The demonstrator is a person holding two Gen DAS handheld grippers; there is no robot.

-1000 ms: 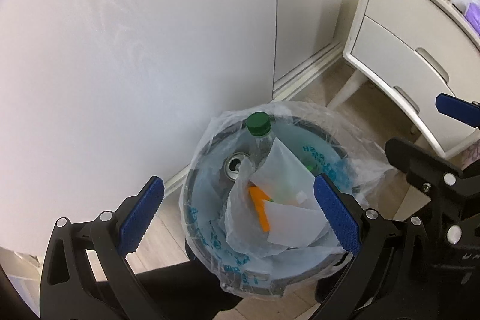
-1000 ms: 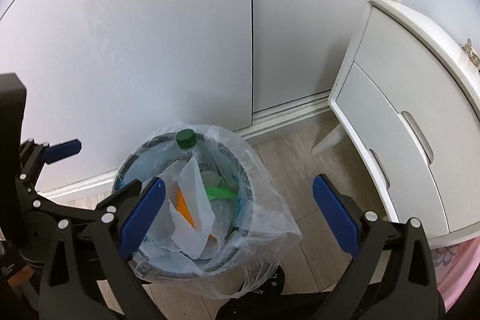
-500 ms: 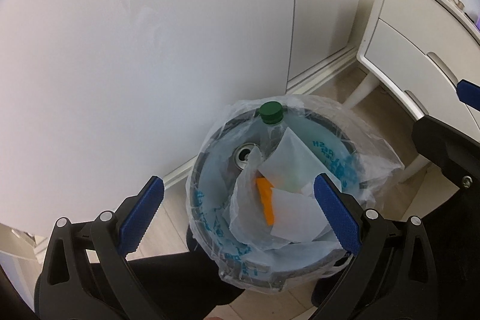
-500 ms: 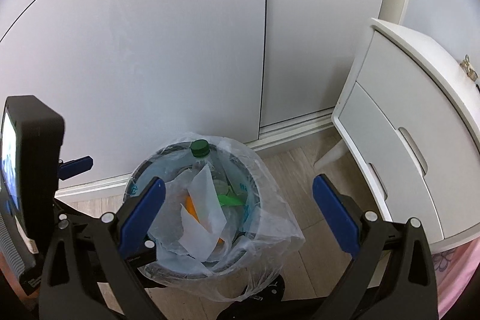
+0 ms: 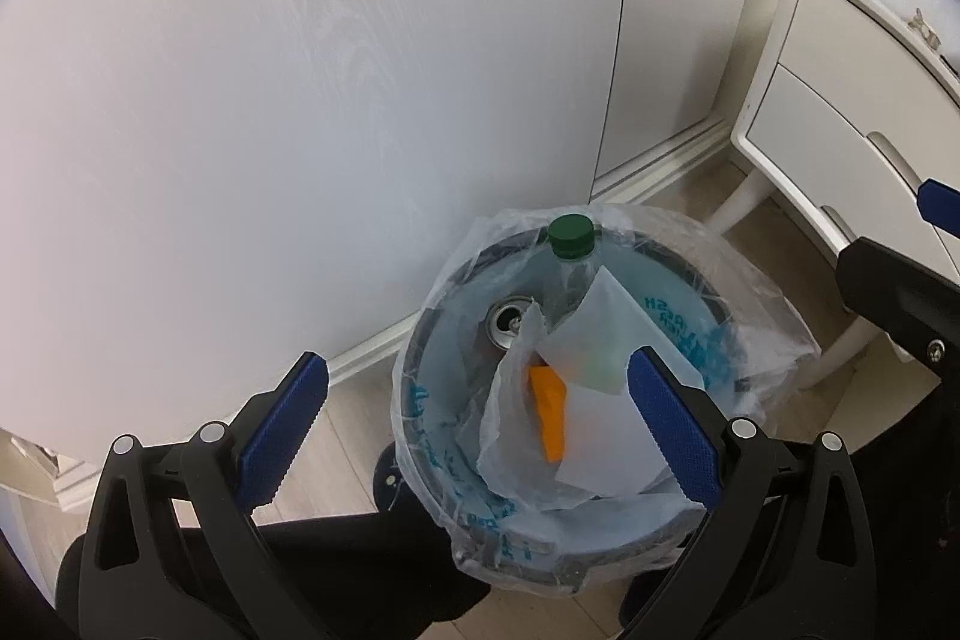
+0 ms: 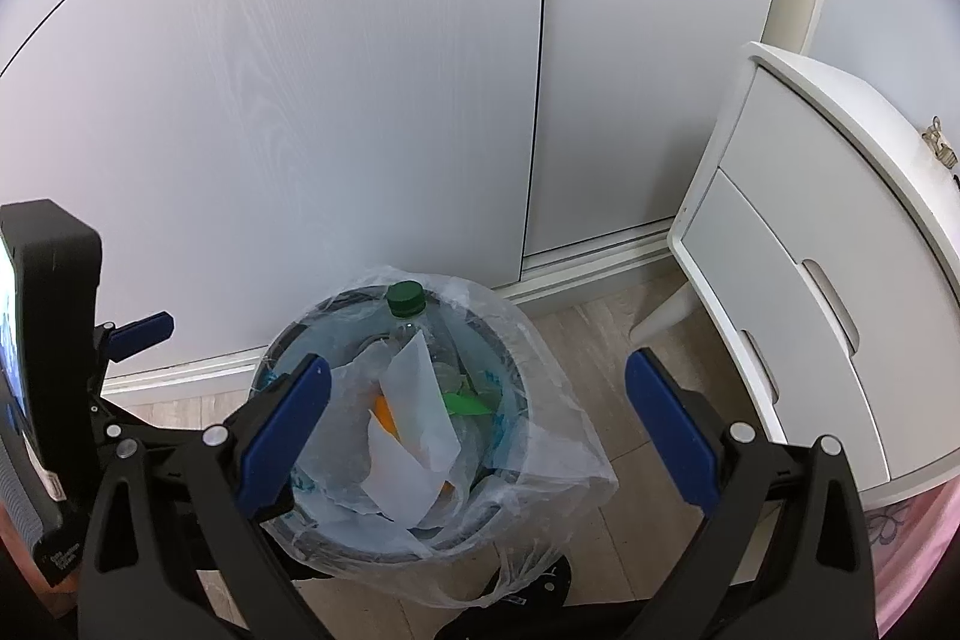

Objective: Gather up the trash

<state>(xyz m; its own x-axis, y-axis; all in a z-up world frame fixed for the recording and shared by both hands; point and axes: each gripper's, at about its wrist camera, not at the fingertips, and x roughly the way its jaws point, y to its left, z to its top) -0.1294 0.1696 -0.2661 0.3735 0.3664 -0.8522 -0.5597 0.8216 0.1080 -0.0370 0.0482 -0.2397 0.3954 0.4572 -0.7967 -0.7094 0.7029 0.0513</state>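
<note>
One lined trash bin (image 5: 420, 388) is sitting on the floor against the cabinet doors. Inside, one green-capped bottle (image 5: 570, 244) is standing upright at the far rim, beside one can (image 5: 510, 322). Left gripper (image 5: 474, 418) and right gripper (image 6: 474, 418) are hovering, jaws spread, empty.

A white nightstand (image 6: 828, 292) stands beside pale cabinet doors (image 6: 360, 100).
</note>
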